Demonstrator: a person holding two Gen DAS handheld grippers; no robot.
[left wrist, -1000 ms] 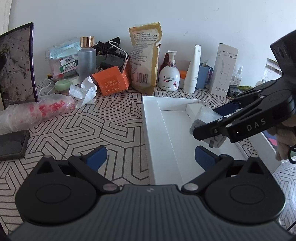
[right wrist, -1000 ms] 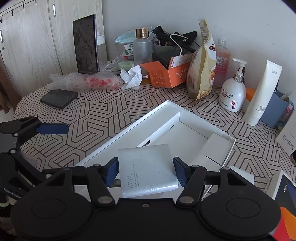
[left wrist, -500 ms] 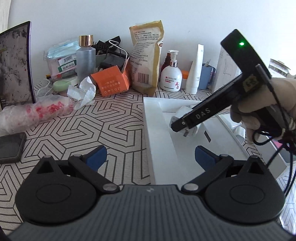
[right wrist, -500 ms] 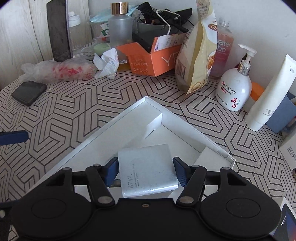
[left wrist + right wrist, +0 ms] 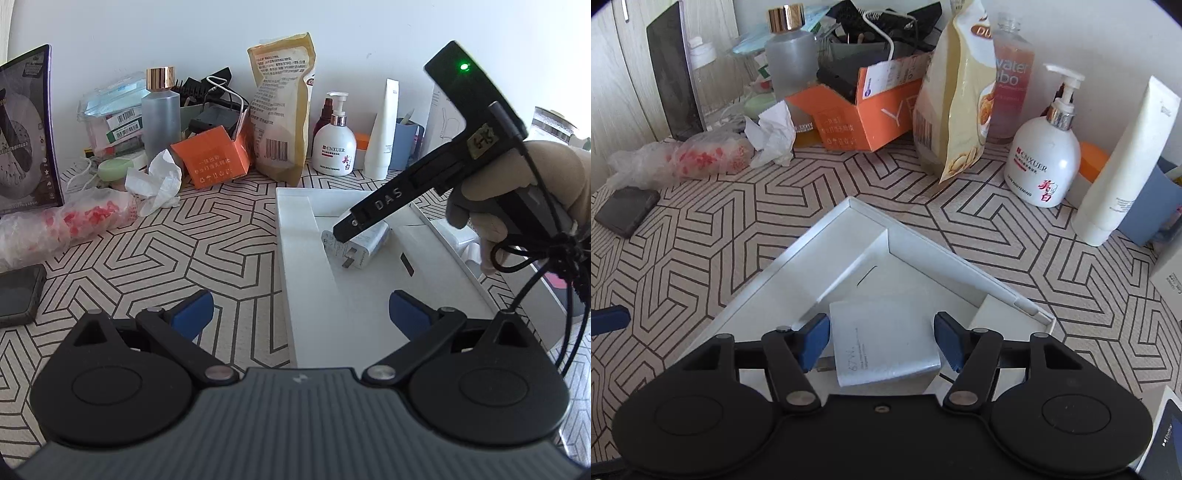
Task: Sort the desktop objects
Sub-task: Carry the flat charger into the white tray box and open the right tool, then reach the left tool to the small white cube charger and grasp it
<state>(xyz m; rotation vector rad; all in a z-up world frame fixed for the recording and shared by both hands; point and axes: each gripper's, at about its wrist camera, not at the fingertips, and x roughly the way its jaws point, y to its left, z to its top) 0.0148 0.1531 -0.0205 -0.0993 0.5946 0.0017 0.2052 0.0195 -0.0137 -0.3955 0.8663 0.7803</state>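
The white charger (image 5: 886, 341) is held between the blue pads of the right hand-held gripper (image 5: 881, 341), low inside the white box (image 5: 849, 236). At 9 o'clock, the left hand-held gripper (image 5: 301, 314) is spread wide and empty above the patterned worktop (image 5: 184, 254).

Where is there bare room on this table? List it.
Free: the table between phone, bag and tray, in front of the tissue; also the tray floor nearer the left camera than the charger. Crowded: the wall row, orange box, pouch, pump bottle.
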